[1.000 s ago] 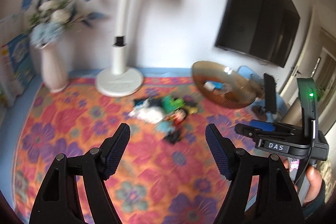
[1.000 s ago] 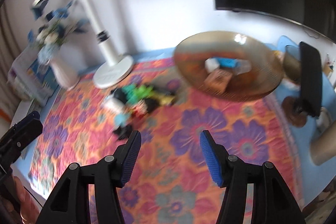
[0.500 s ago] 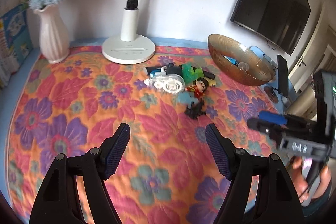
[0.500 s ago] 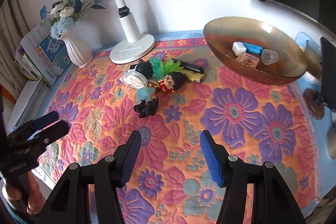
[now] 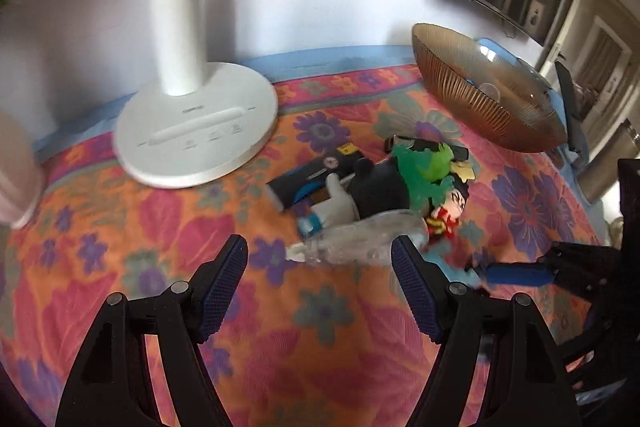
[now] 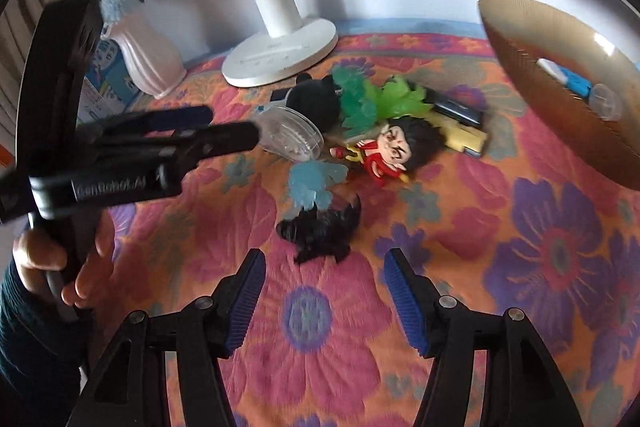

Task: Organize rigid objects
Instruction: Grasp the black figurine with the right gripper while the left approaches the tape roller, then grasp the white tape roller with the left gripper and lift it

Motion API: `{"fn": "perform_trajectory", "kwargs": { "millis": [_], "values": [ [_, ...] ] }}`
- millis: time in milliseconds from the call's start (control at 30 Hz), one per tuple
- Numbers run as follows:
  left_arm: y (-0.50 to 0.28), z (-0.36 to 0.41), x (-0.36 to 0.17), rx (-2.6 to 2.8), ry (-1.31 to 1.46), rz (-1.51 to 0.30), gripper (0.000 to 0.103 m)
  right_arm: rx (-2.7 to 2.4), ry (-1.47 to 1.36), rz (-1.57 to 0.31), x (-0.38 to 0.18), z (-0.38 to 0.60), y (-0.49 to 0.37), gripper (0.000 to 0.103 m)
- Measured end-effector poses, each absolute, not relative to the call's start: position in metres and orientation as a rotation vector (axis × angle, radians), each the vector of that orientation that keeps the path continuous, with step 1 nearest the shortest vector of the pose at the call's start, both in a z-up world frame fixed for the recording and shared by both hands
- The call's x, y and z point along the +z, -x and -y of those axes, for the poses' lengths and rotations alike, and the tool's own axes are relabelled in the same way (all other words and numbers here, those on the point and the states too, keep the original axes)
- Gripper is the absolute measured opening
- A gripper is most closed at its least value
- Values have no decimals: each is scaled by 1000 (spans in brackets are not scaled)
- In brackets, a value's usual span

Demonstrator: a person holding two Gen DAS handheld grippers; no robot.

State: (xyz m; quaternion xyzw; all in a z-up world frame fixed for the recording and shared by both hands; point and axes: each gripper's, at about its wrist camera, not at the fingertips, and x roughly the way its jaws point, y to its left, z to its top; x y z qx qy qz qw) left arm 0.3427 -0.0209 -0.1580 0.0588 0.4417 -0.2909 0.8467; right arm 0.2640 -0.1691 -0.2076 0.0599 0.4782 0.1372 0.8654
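White wall behind, table under a quilted floral cloth (image 6: 552,255) in orange, pink and purple, blue border at the back. Readable text: "GenRobot.AI" on the body of the left gripper (image 6: 224,131) in the right wrist view; the lettering on the round white lamp base (image 5: 196,131) is too blurred to read. Left gripper (image 5: 320,279) is spread wide, nothing between the pads; the clear ribbed plastic cup (image 5: 360,243), lying on its side, sits just beyond its tips, nearer the right-hand finger. Right gripper (image 6: 324,291) is opening, gap empty; the spiky black figurine (image 6: 320,231) lies just ahead of its tips, roughly centred. Rest of the pile is further back, bunched and touching: pale blue translucent piece (image 6: 316,183), big-headed doll in red with black hair (image 6: 392,151), green translucent leafy piece (image 6: 376,99), black rounded plush-like toy (image 6: 316,99), flat black-and-yellow packs (image 6: 464,123). Ribbed amber glass bowl (image 6: 560,95) stands to the right, well apart from the pile, holding a few small items. Ribbed pink ceramic vase (image 6: 148,59) with blue flowers at back left. A hand (image 6: 60,259) grips the left tool's handle.
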Motion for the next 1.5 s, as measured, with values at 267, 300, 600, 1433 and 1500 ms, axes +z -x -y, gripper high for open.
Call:
{"fn": "perform_trajectory", "kwargs": {
  "millis": [267,300,600,1433,1500],
  "values": [
    [-339,37,-166,-743,-152,-945,71,297,-77,-967,-209,153,-272,72],
    [-335,38,-165,-745,-159,-942,70,286,-51,-965,-209,151,-270,69],
    [-291,41,-155,-751,-192,-923,23,262,25,-918,-201,167,-245,46],
    [-319,41,-170,-698,74,-1024,46,270,-75,-930,-200,213,-226,46],
    [-309,35,-163,-673,63,-1012,46,278,-66,-928,-198,212,-224,46]
  ]
}}
